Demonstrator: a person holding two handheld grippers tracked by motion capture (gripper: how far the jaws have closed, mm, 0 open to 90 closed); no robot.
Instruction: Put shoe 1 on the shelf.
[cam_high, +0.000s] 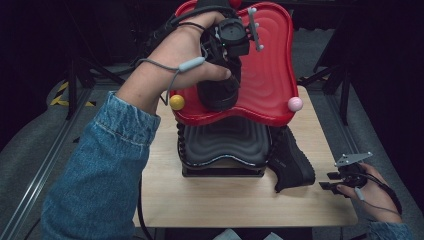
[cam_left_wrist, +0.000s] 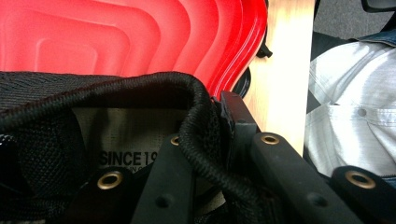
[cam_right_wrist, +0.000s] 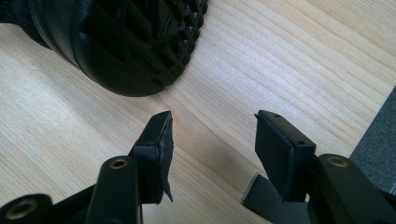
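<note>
The table (cam_high: 240, 200) carries a two-tier rack, its red tray (cam_high: 272, 75) on top. Over that tray's left part hangs a black shoe (cam_high: 219, 92), the left gripper (cam_high: 227, 55) clamped on its collar. Right of the tray's rack, beside a second shoe (cam_high: 292, 162), the right gripper (cam_high: 334, 186) rests, jaws apart, empty.

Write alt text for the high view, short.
The left hand-held gripper holds a black shoe over a red tray stacked on a black tray. A second black shoe lies on the wooden table beside the stack, and the right hand-held gripper rests open at the table's right edge.
</note>
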